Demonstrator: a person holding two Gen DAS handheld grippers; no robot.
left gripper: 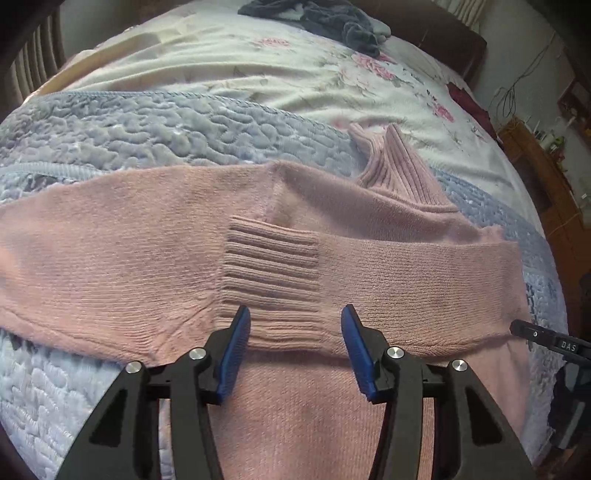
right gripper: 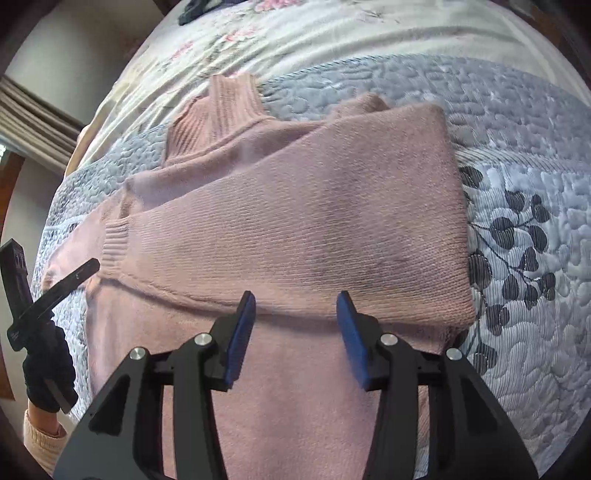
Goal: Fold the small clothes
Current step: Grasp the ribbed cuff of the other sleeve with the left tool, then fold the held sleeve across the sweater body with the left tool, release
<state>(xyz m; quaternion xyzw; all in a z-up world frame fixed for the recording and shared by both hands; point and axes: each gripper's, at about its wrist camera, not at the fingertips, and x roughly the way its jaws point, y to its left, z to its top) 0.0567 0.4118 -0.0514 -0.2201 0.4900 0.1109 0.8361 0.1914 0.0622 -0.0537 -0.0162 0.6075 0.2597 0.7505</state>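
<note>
A pink knit turtleneck sweater (left gripper: 155,236) lies flat on a grey-blue quilt (left gripper: 110,133), its ribbed collar (left gripper: 399,166) pointing to the far side. One sleeve is folded across the chest, and its ribbed cuff (left gripper: 271,269) lies just ahead of my left gripper (left gripper: 295,319), which hovers open above the cuff with nothing between its blue pads. In the right wrist view the same sweater (right gripper: 303,221) shows the folded sleeve running to the cuff (right gripper: 116,240). My right gripper (right gripper: 295,304) is open over the sleeve's lower edge, holding nothing. The left gripper (right gripper: 59,284) and a gloved hand show at the left edge.
The quilt (right gripper: 517,236) with a dark leaf print covers the near part of the bed; a floral blanket (left gripper: 295,74) lies beyond. A pile of dark grey clothes (left gripper: 325,18) sits at the far end. A wooden cabinet (left gripper: 546,192) stands at the right.
</note>
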